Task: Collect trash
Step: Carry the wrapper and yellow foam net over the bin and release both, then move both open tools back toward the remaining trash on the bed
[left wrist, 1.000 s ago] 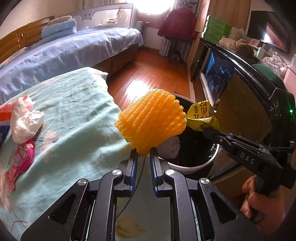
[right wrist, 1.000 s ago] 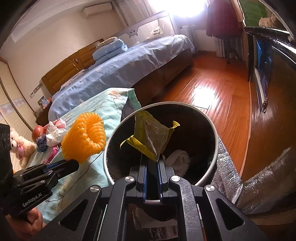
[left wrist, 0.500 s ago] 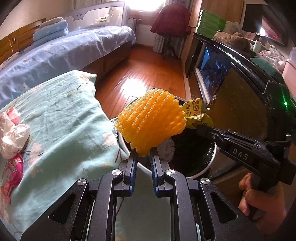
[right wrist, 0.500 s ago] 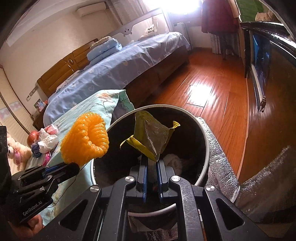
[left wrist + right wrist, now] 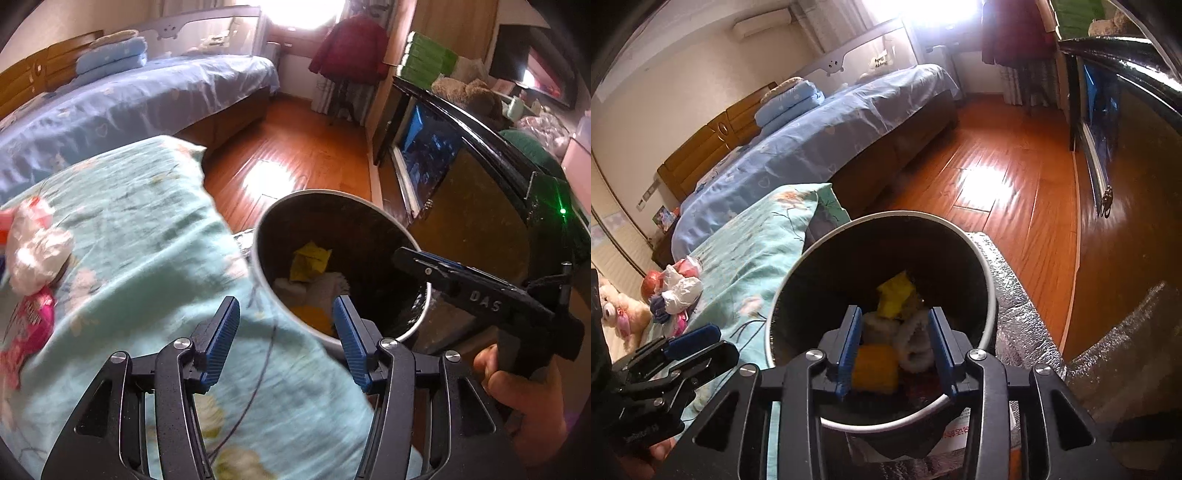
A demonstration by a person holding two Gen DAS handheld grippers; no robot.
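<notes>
A round trash bin (image 5: pixel 384 218) (image 5: pixel 988 291) with a white rim and dark inside stands by the teal-covered surface. Inside lie the orange foam net (image 5: pixel 874 367) (image 5: pixel 312 316), the yellow wrapper (image 5: pixel 894 293) (image 5: pixel 308 260) and white foam pieces (image 5: pixel 916 343). My left gripper (image 5: pixel 286 332) is open and empty at the bin's near rim. My right gripper (image 5: pixel 895 341) is open and empty over the bin's mouth; it also shows in the left wrist view (image 5: pixel 410 258). More trash lies on the teal cover: a crumpled white bag (image 5: pixel 35 254) (image 5: pixel 681 290) and a pink packet (image 5: pixel 31 323).
A bed with blue sheets (image 5: pixel 129 99) stands behind. A dark cabinet (image 5: pixel 461 155) lines the right side. Silver foil matting (image 5: pixel 1019 325) lies beside the bin. A wooden floor (image 5: pixel 997 184) stretches beyond. A plush toy (image 5: pixel 617 310) sits at the far left.
Both grippers have opened. The orange foam net and the yellow wrapper have dropped into the bin. The left gripper has drawn back a little toward the teal cover.
</notes>
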